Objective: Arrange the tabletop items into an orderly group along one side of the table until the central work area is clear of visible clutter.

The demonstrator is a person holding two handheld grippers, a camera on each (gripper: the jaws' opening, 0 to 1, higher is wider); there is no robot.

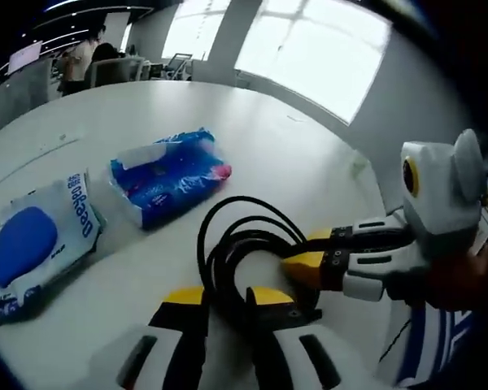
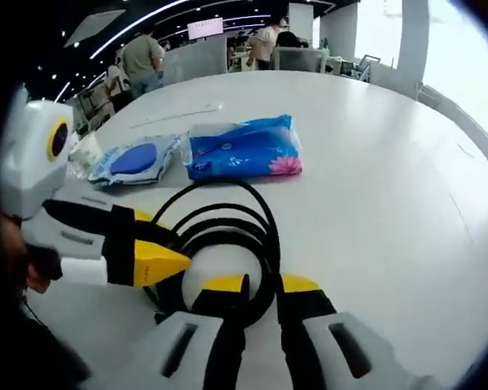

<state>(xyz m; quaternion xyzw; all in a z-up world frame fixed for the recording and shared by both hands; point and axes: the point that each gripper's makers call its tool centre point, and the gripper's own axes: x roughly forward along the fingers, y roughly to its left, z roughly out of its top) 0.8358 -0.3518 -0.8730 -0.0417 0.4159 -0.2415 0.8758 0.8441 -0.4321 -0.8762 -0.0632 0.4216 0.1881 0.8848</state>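
Note:
A black coiled cable [image 1: 228, 244] lies on the white table [image 1: 293, 154] close in front of me. My left gripper [image 1: 228, 296] has its yellow-tipped jaws closed on the near strands of the coil. From the right, my right gripper [image 1: 313, 250] grips the same coil at its side. In the right gripper view the cable [image 2: 264, 236] runs between that gripper's [image 2: 263, 284] two jaws, and the left gripper [image 2: 159, 242] enters from the left, pinching the coil. A blue tissue pack [image 1: 171, 175] [image 2: 244, 146] and a wet wipes pack [image 1: 32, 240] [image 2: 134, 161] lie beyond the cable.
The round table's edge [image 2: 464, 122] curves along the right of the right gripper view. Past the far edge are chairs [image 2: 297, 58] and standing people [image 2: 142, 57]. A person's hand and striped sleeve [image 1: 439, 341] hold the right gripper.

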